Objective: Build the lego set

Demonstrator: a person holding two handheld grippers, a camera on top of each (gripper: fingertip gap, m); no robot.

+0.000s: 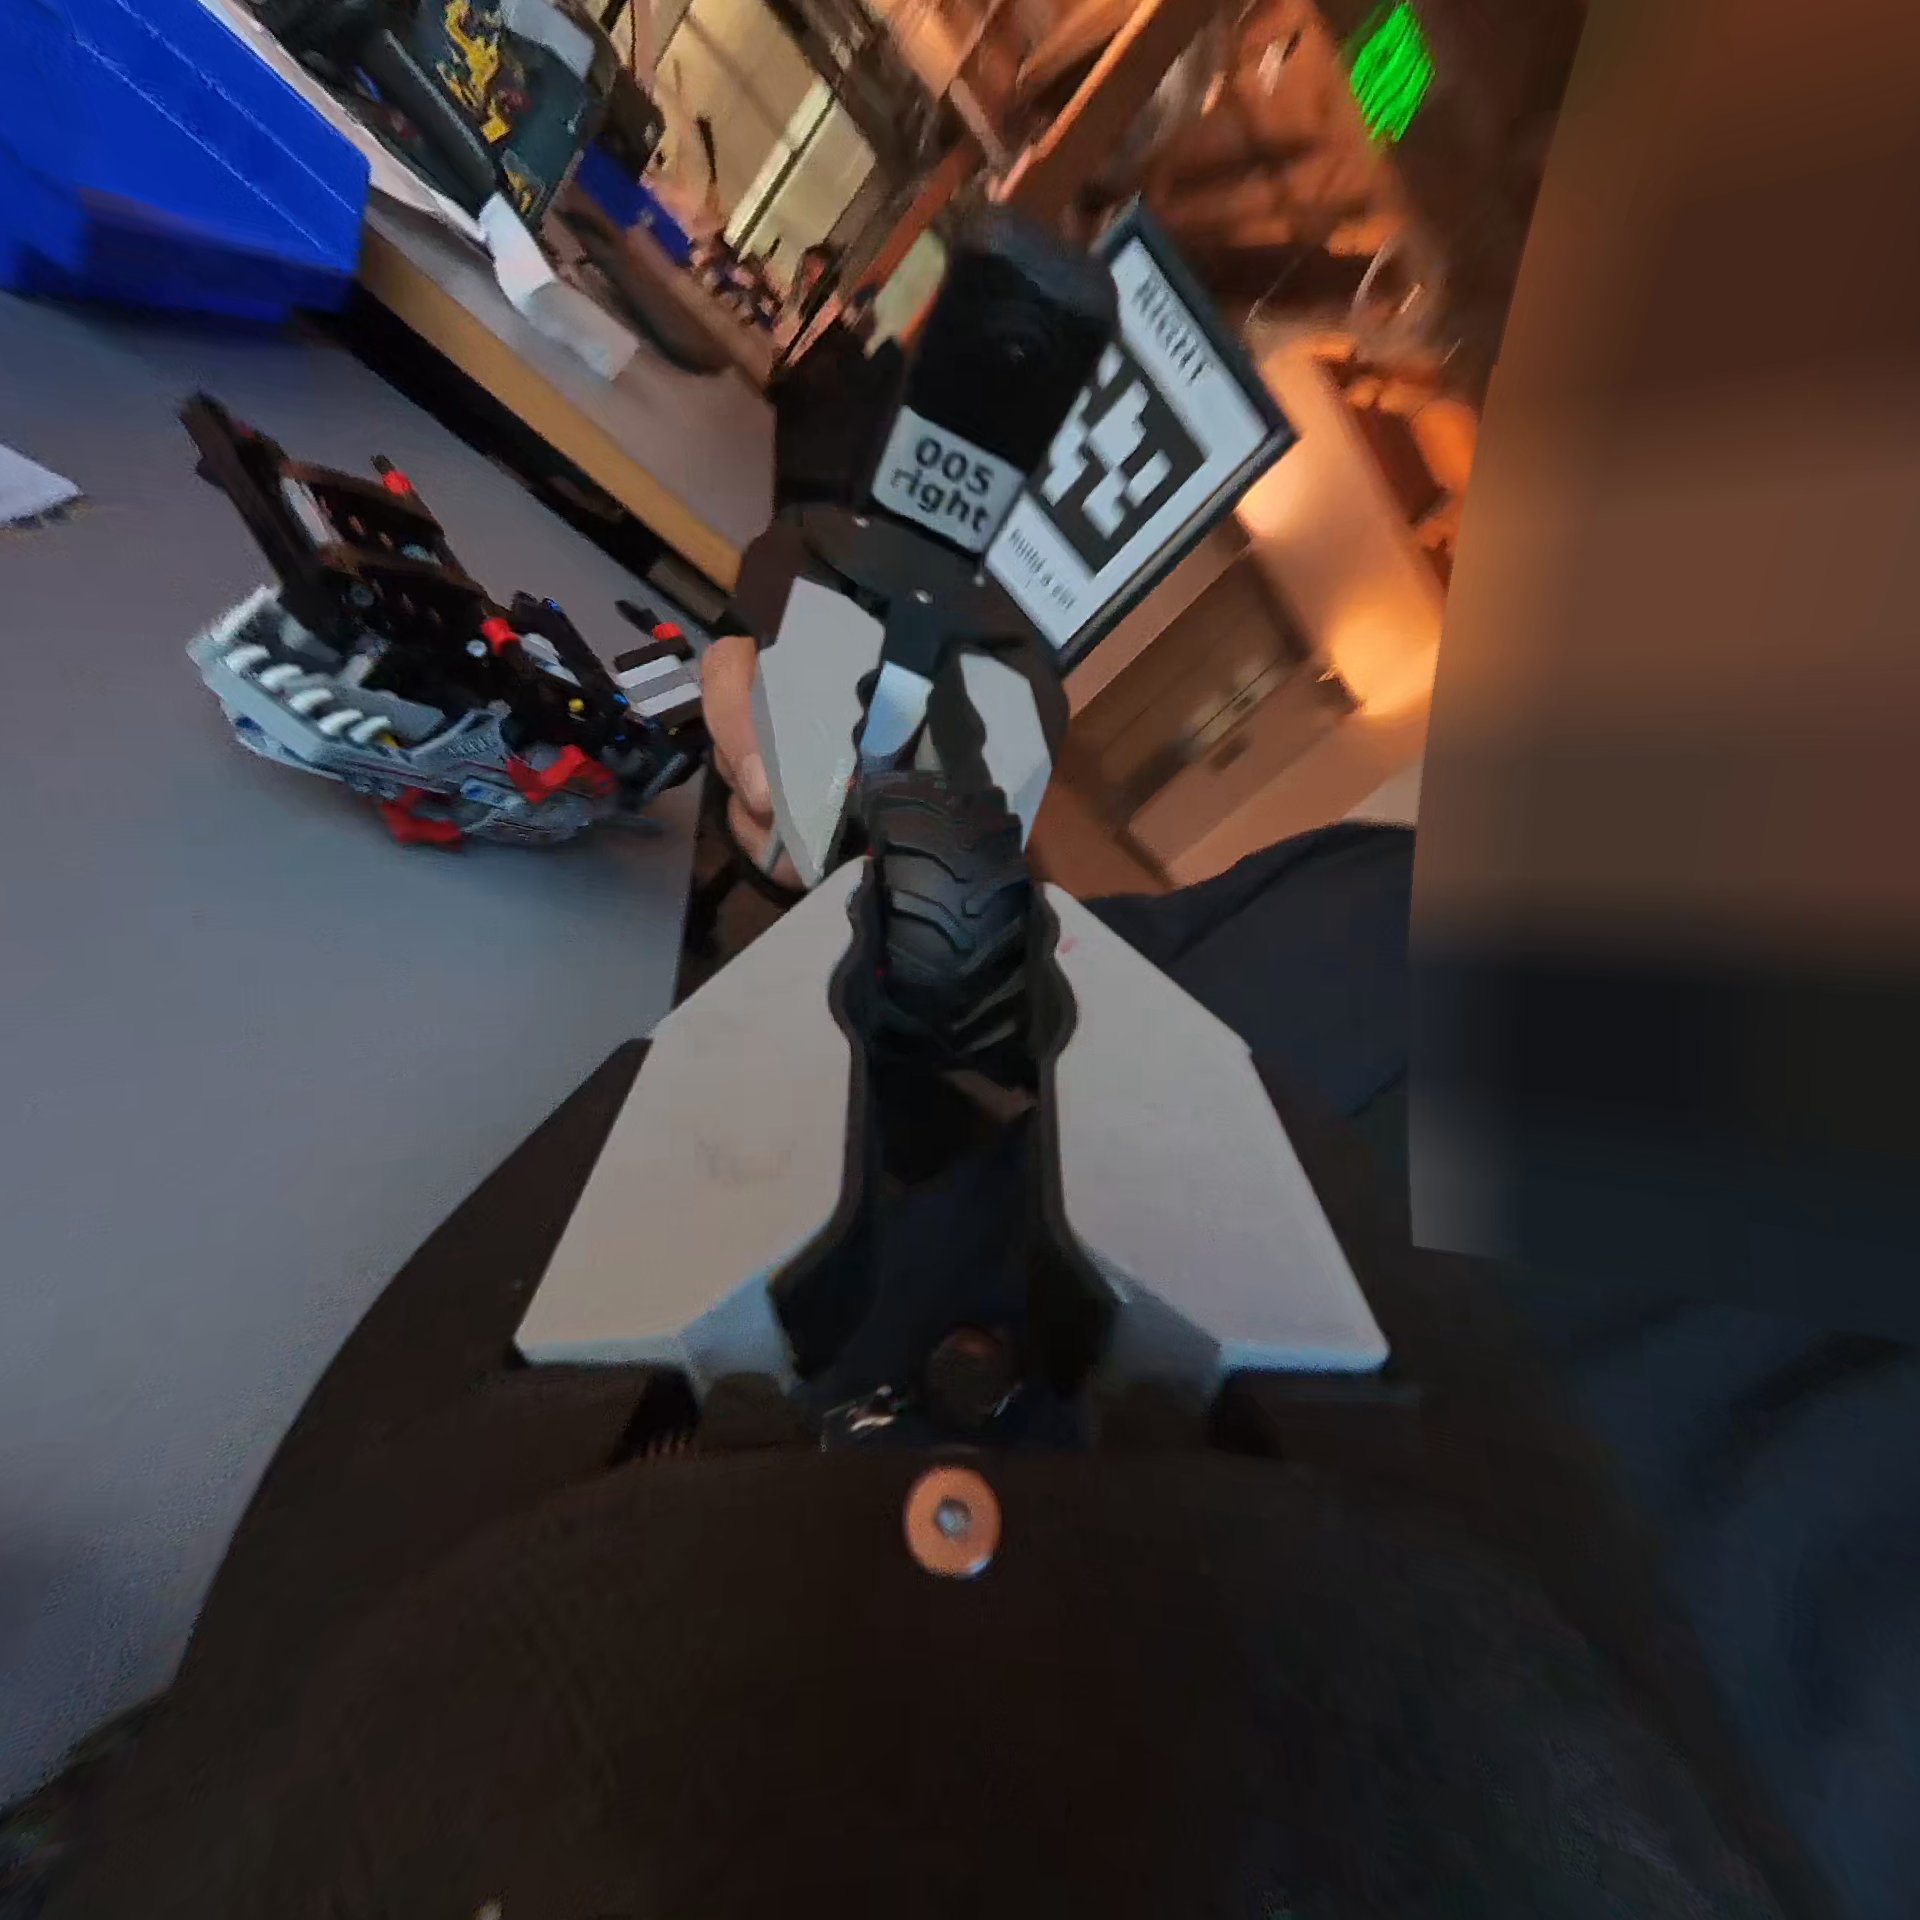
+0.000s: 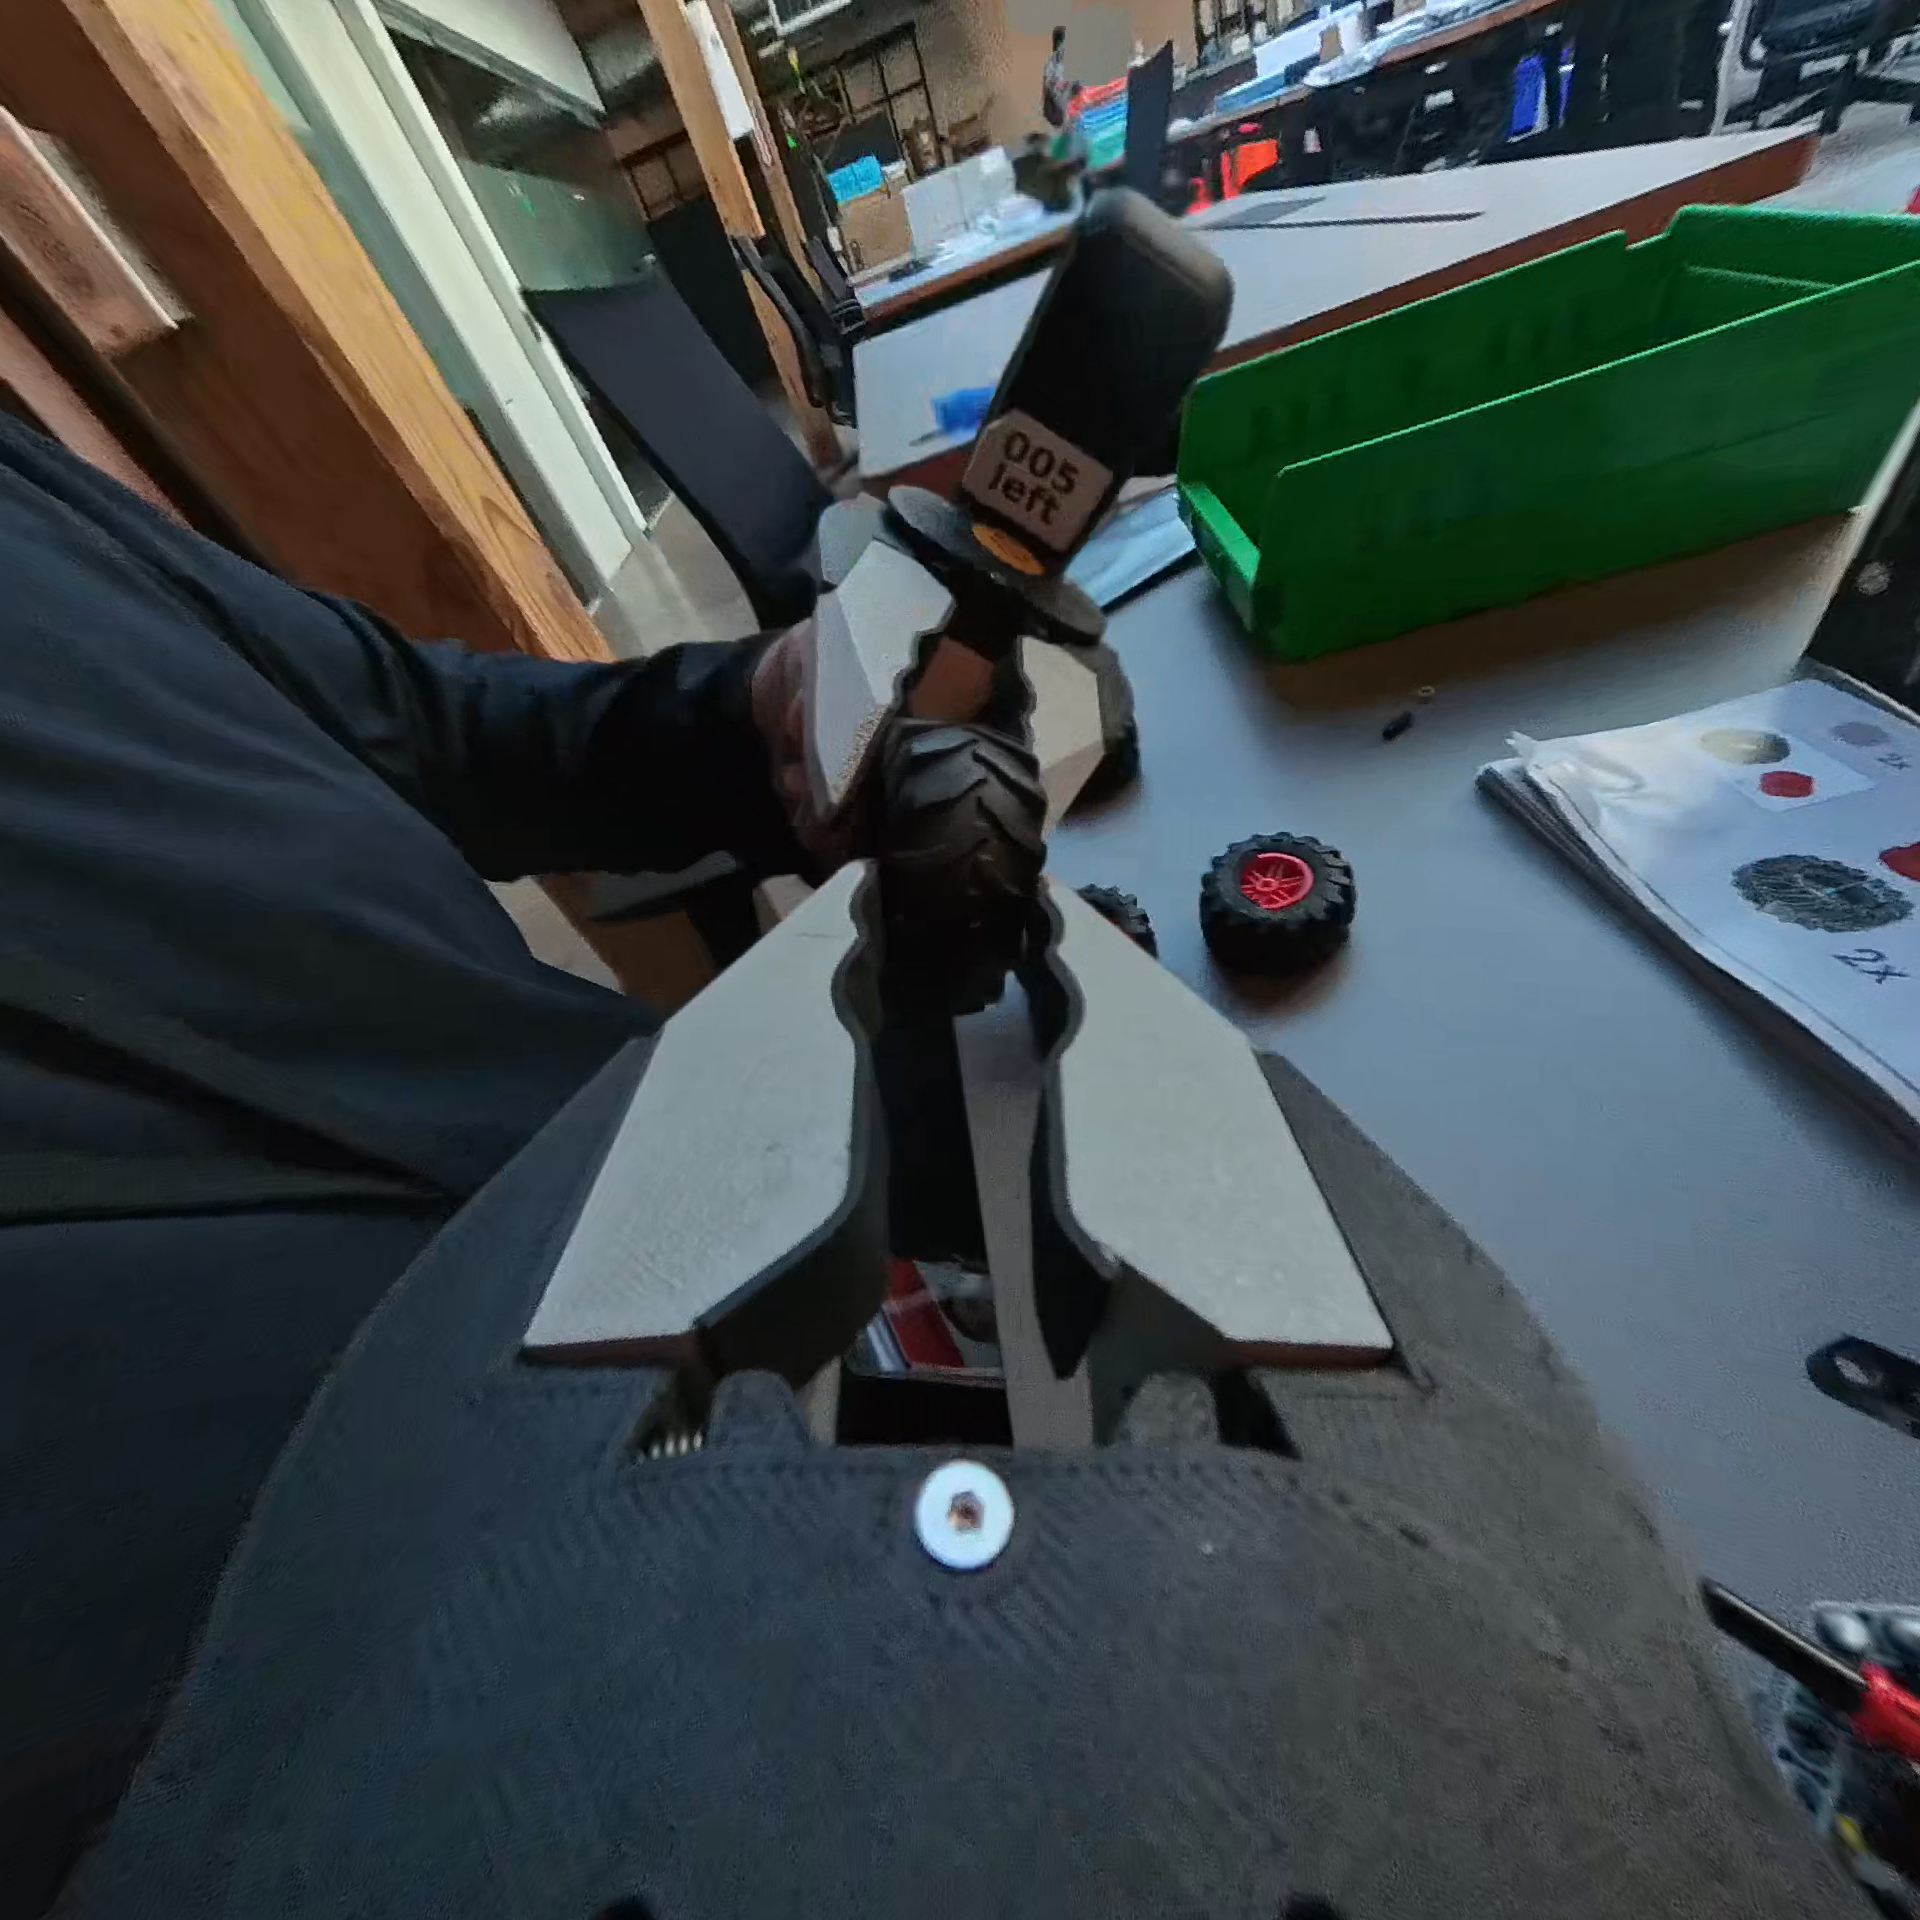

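Observation:
A black treaded tyre (image 1: 951,925) is held in the air between both grippers, which meet tip to tip over the table's near edge. My left gripper (image 1: 951,883) is shut on the tyre's near side, and my right gripper (image 1: 920,800) is shut on its far side. In the right wrist view the tyre (image 2: 966,821) sits between my right gripper (image 2: 956,894) and the left gripper (image 2: 956,748). The partly built black, grey and red lego vehicle (image 1: 416,665) lies on the grey table (image 1: 260,1039). A finished wheel with a red rim (image 2: 1276,899) stands on the table.
A second black tyre (image 2: 1122,914) is half hidden behind my right finger. A green bin (image 2: 1558,416) stands at the back, an instruction booklet (image 2: 1745,862) lies at the right, and a blue bin (image 1: 177,166) is at the far left. A person's dark sleeve (image 2: 416,779) fills the left. The tips of both grippers are at nearly the same place.

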